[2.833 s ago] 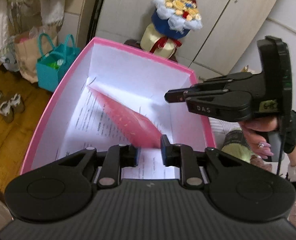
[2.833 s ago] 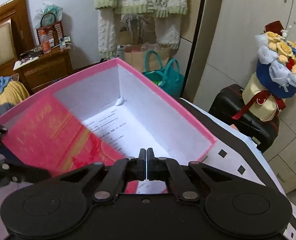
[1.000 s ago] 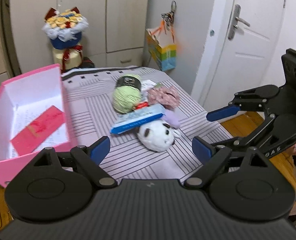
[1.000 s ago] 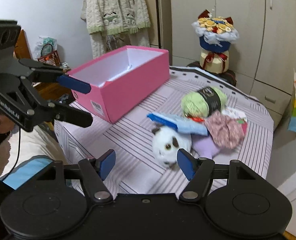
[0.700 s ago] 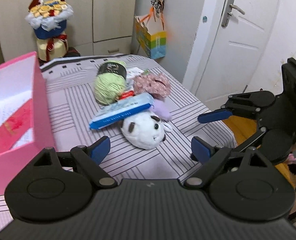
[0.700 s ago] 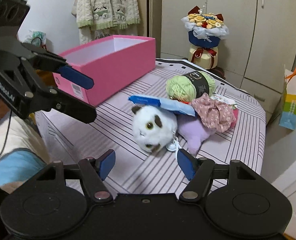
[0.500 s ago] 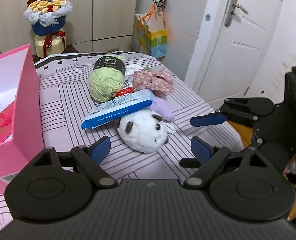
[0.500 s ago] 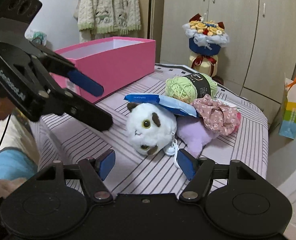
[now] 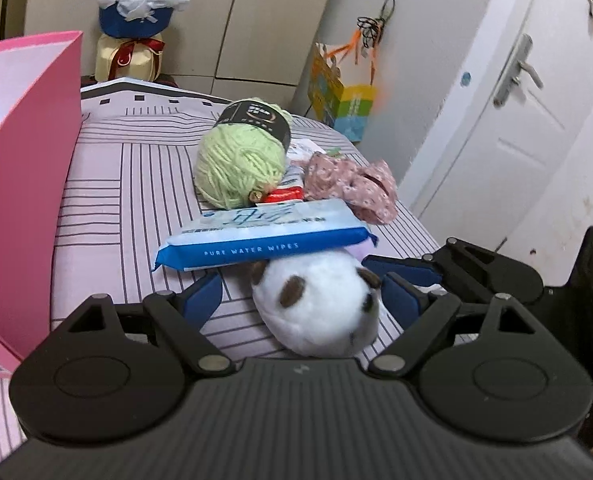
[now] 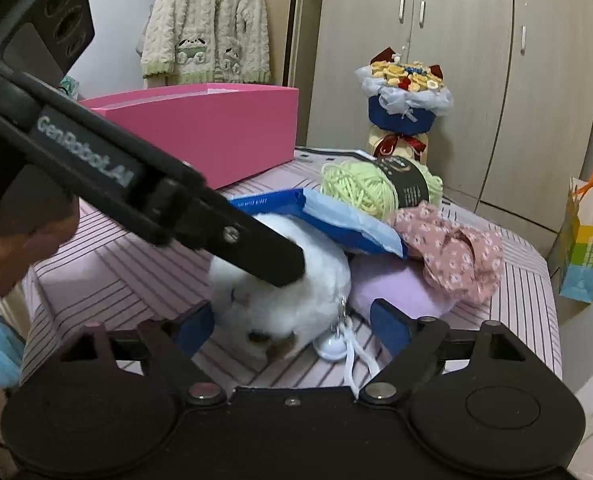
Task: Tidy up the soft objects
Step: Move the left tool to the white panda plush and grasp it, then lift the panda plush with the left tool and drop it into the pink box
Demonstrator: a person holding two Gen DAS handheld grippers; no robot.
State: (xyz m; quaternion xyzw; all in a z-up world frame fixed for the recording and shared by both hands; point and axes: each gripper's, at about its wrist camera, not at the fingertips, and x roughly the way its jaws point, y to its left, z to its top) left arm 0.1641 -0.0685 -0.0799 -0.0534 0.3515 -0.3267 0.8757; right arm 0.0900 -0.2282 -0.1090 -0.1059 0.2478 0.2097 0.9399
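Both cams ride low on the grippers, looking out along the fingers, super close to the white plush toy [image 9: 316, 312] on the striped table [image 9: 136, 168]. The left wrist view faces the white door [image 9: 508, 128]; the right wrist view looks from the opposite side toward the wardrobe [image 10: 456, 60] (and catches the left gripper [image 10: 280, 268] crossing its frame). Both share the plush, wipes pack [image 9: 264, 236], green yarn [image 9: 240, 164], pink box [image 9: 20, 184] and flower bouquet [image 10: 404, 96].

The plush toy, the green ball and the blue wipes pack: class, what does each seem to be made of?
Plush toy: white synthetic fur, probably; fuzzy nap, brown patches.
Green ball: yarn, wool or acrylic; wound matte strands, black paper band.
Wipes pack: thin plastic film; glossy, printed, crimped ends.
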